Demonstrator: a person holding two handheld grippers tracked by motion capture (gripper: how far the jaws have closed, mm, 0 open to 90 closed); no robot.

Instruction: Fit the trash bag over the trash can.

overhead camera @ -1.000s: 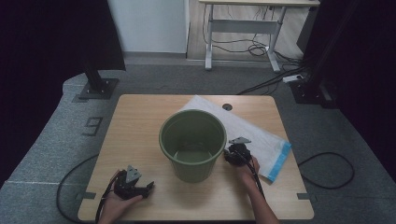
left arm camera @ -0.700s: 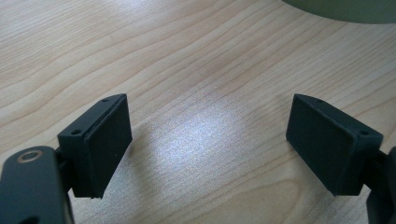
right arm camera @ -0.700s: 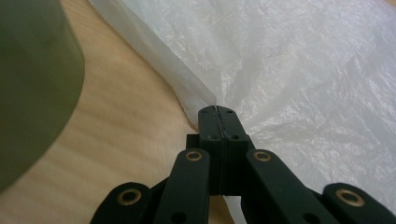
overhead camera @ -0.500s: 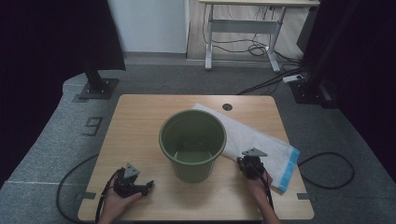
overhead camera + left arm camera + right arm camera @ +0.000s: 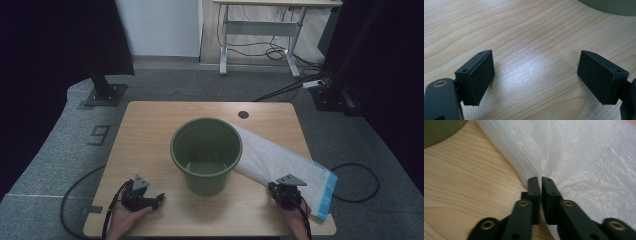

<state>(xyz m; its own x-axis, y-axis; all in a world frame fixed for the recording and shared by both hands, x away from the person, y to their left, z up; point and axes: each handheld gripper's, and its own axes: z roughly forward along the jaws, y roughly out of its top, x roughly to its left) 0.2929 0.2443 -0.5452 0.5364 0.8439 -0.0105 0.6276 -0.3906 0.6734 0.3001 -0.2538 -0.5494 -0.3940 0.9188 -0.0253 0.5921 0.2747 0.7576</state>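
A dark green bucket (image 5: 206, 155) stands upright in the middle of the wooden table (image 5: 150, 125). A white plastic bag (image 5: 280, 165) with a blue end lies flat to its right. My right gripper (image 5: 282, 192) rests at the bag's near edge by the front right of the table. In the right gripper view its jaws (image 5: 541, 181) stand almost together on the edge of the bag (image 5: 586, 157), and the film puckers at the tips. These jaws have just been opening a little, with the film still between them. My left gripper (image 5: 155, 200) lies open at the front left, with nothing between its pads (image 5: 535, 75).
The bucket's wall shows at the top right of the left gripper view (image 5: 614, 6) and at the top left of the right gripper view (image 5: 441, 130). A cable hole (image 5: 243, 114) sits near the table's far edge. A stand base (image 5: 102, 95) and a desk frame (image 5: 260, 45) stand on the floor beyond.
My right gripper has moved right and toward the table's front edge, away from the bucket, and the bag has slid that way with it. The left gripper has kept still.
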